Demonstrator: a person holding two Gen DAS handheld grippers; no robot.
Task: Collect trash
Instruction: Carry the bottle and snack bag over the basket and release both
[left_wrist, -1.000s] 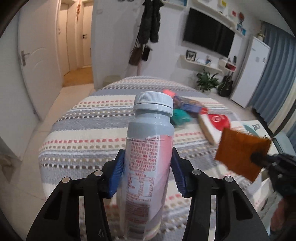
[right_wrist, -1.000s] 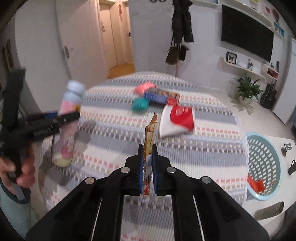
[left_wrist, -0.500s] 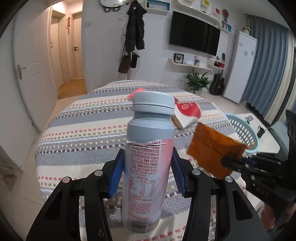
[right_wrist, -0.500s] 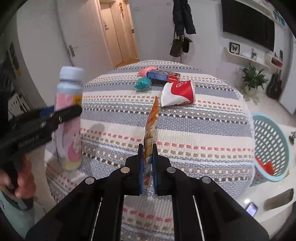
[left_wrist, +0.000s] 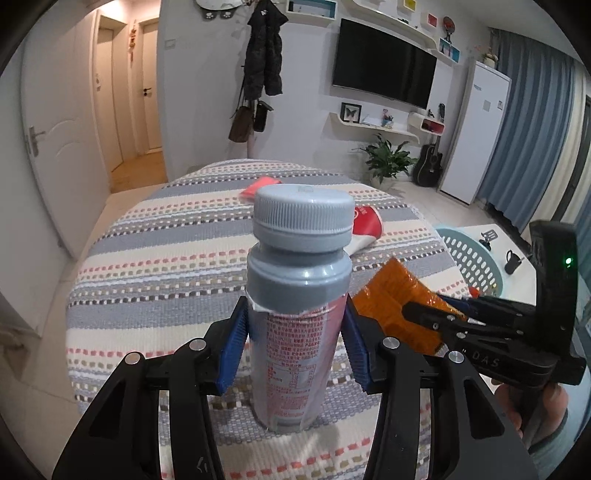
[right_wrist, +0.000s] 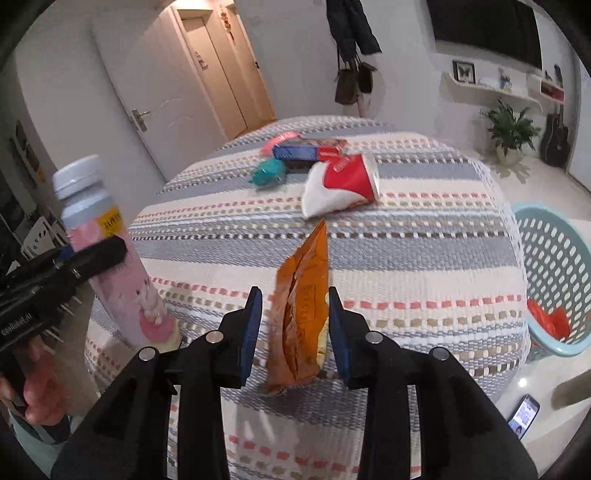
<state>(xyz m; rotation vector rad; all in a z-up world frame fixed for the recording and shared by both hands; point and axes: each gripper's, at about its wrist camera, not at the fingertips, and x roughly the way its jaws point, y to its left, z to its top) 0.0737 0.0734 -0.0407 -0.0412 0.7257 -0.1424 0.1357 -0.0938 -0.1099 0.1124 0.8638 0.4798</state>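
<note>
My left gripper (left_wrist: 293, 343) is shut on a grey-capped drink bottle (left_wrist: 295, 314) with a pink label, held upright above the near edge of the striped table (left_wrist: 166, 258). The bottle also shows in the right wrist view (right_wrist: 107, 251). My right gripper (right_wrist: 295, 325) is open, its blue pads (right_wrist: 253, 328) apart on either side of an orange snack wrapper (right_wrist: 303, 314) that hangs loose between them. The wrapper also shows in the left wrist view (left_wrist: 399, 306).
A red and white paper cup (right_wrist: 343, 182), a teal wrapper (right_wrist: 267, 171), a blue and red box (right_wrist: 310, 151) and a pink packet (right_wrist: 279, 140) lie on the table's far part. A light blue perforated basket (right_wrist: 554, 280) with red trash stands right of the table.
My right gripper has opened; its pads were shut on the orange wrapper before and now stand apart. Both grippers have drawn back toward the table's near edge. The left keeps the bottle.
</note>
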